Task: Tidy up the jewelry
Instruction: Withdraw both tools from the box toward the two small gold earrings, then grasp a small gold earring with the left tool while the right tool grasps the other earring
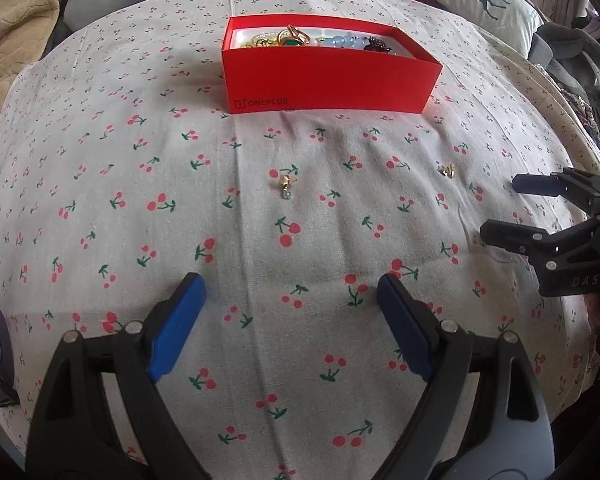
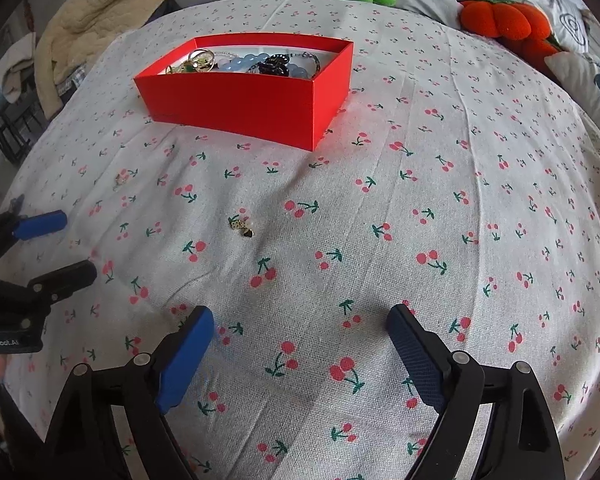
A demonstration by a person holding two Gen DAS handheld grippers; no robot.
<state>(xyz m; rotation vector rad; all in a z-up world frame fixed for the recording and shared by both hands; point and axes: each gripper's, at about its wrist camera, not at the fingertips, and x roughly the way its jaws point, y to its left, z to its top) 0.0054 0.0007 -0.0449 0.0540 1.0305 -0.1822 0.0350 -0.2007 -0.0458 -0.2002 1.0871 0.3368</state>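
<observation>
Both the left gripper [image 1: 288, 292] and right gripper [image 2: 300, 322] hover with jaws spread, presumably readying for two small gold earrings [image 1: 285, 186] lying loose on the cherry-print cloth [image 1: 340, 240] near the red cardboard box [image 1: 328, 80] of jewelry.

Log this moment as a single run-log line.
left gripper: open, empty | right gripper: open, empty | red box: holds jewelry | loose on cloth: gold pendant, small earring

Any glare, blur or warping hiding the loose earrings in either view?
Left wrist: soft even daylight, no glare; earring sharp and central, second earring small but clear. Right wrist: fisheye bends the red box; one earring clear, the far-left one is faint among the cherry print.
</observation>
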